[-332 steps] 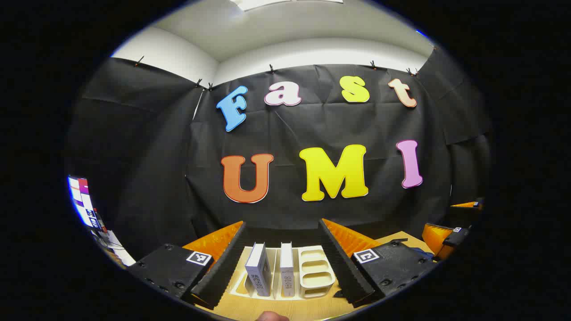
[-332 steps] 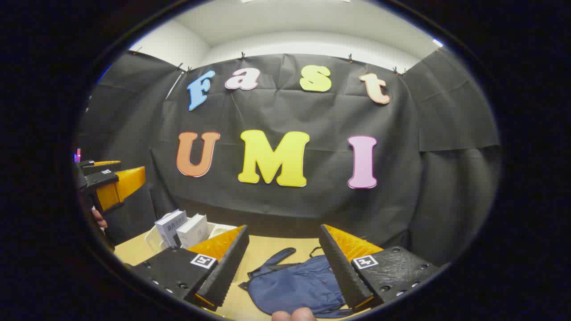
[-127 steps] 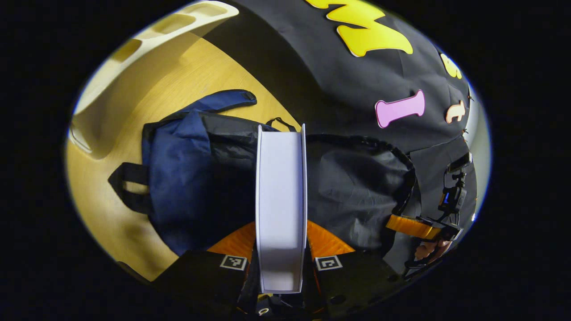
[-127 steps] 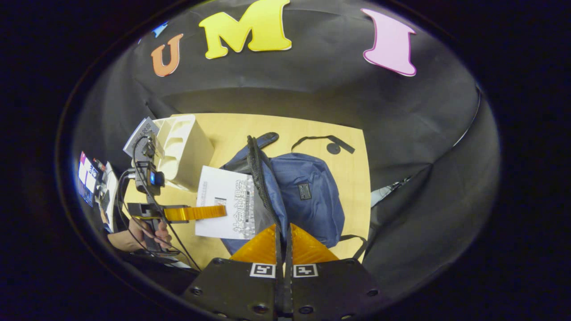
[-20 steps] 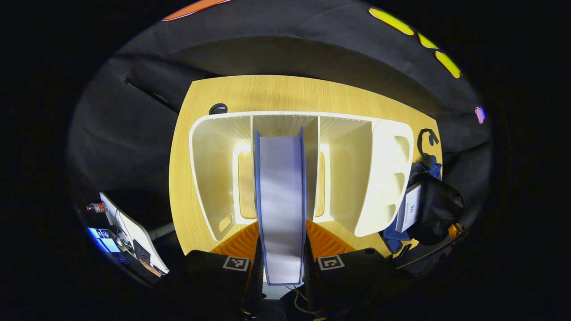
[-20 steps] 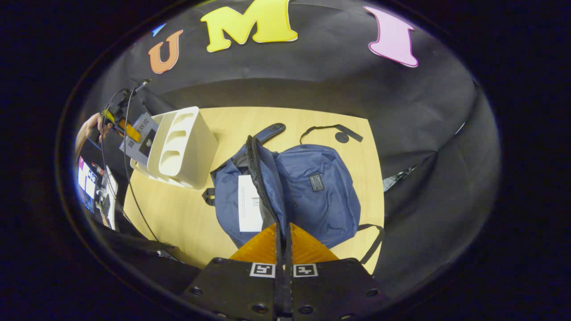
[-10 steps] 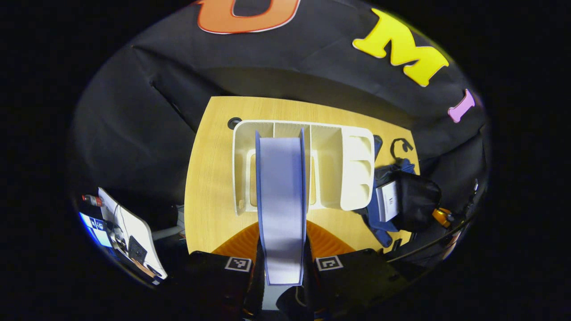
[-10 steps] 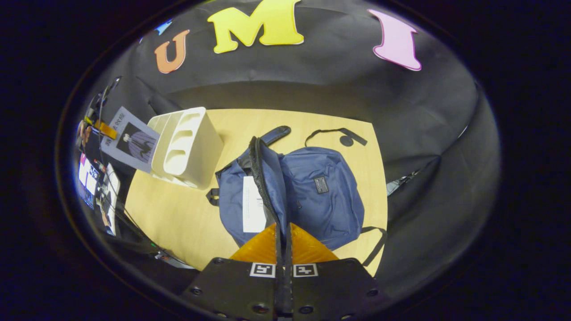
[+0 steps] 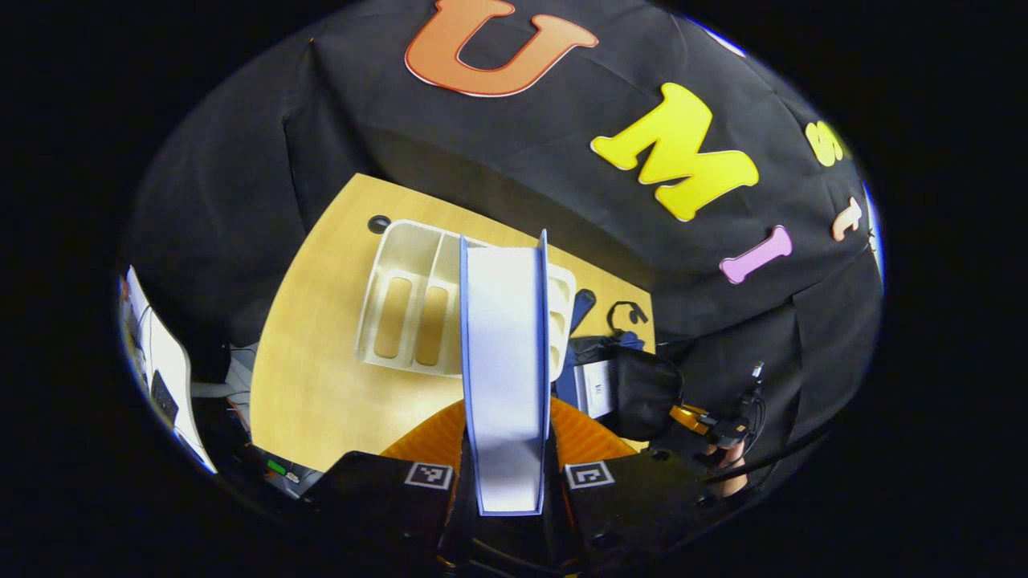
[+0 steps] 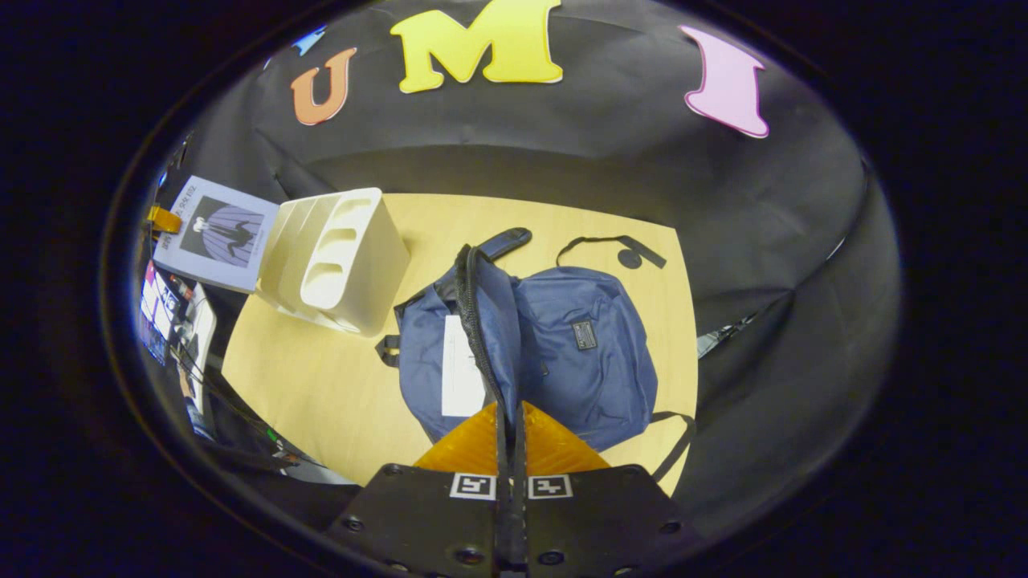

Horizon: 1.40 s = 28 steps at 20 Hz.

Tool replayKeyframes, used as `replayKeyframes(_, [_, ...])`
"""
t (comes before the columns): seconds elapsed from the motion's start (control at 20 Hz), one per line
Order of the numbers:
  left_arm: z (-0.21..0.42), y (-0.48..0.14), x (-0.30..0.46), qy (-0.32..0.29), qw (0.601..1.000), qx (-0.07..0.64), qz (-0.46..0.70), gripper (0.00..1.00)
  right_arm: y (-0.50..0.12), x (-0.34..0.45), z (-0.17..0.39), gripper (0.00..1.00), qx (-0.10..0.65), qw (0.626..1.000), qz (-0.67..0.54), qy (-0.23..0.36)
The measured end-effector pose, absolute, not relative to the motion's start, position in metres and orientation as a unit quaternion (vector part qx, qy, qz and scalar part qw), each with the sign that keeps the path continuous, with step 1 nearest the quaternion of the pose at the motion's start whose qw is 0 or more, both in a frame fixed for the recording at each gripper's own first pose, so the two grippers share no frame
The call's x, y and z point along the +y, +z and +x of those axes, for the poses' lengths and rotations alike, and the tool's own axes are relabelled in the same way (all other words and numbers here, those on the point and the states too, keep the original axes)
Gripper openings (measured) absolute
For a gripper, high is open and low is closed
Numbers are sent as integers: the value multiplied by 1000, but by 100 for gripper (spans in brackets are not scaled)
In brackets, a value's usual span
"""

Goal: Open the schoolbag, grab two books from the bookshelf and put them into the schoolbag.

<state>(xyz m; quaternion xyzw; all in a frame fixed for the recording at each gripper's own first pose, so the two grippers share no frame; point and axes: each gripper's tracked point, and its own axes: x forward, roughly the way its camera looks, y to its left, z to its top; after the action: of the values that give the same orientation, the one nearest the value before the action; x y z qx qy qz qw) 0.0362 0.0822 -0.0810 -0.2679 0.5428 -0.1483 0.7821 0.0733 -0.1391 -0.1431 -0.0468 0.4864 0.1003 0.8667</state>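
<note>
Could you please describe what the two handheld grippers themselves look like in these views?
Each gripper, left gripper and right gripper, has a black, textured body with screws. A small square black-and-white marker sits at the base of each ribbed, wedge-shaped finger.

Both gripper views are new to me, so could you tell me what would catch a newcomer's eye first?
In the left gripper view, a book stands edge-on in the centre, clamped in the left gripper above the pale bookshelf. In the right gripper view, the blue schoolbag lies mid-table, its open flap edge pinched up by the right gripper, and a white book already sits inside.
</note>
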Motion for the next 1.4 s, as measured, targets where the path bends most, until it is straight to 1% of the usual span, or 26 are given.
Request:
replayKeyframes(0.2, [25, -80, 35, -198, 780, 517, -293, 37, -141, -140, 72, 0, 484, 869, -38, 95])
replayKeyframes(0.4, [5, -90, -37, -256, 755, 514, -316, 37, -139, -143, 73, 0, 481, 871, -38, 88])
replayKeyframes(0.6, [-12, -117, -99, -285, 735, 526, -319, 36, -142, -144, 75, 0, 482, 871, -46, 83])
replayKeyframes(0.7, [-19, -139, -127, -288, 727, 534, -321, 37, -141, -142, 74, 0, 481, 871, -56, 86])
replayKeyframes(0.8, [-22, -166, -152, -282, 725, 541, -320, 37, -139, -143, 75, 0, 476, 872, -72, 85])
replayKeyframes(1.0, [-23, -213, -196, -267, 708, 557, -341, 37, -131, -146, 80, 0, 461, 878, -102, 78])
replayKeyframes(1.15, [-18, -227, -225, -269, 695, 556, -368, 37, -125, -148, 79, 0, 457, 879, -113, 73])
replayKeyframes(1.3, [-12, -244, -248, -277, 684, 552, -388, 37, -123, -147, 78, 0, 466, 876, -96, 74])
replayKeyframes(1.35, [-8, -249, -253, -277, 679, 551, -397, 37, -123, -148, 79, 3, 467, 877, -95, 71])
replayKeyframes(1.4, [-4, -253, -257, -278, 677, 547, -407, 37, -121, -150, 79, 0, 466, 877, -96, 70])
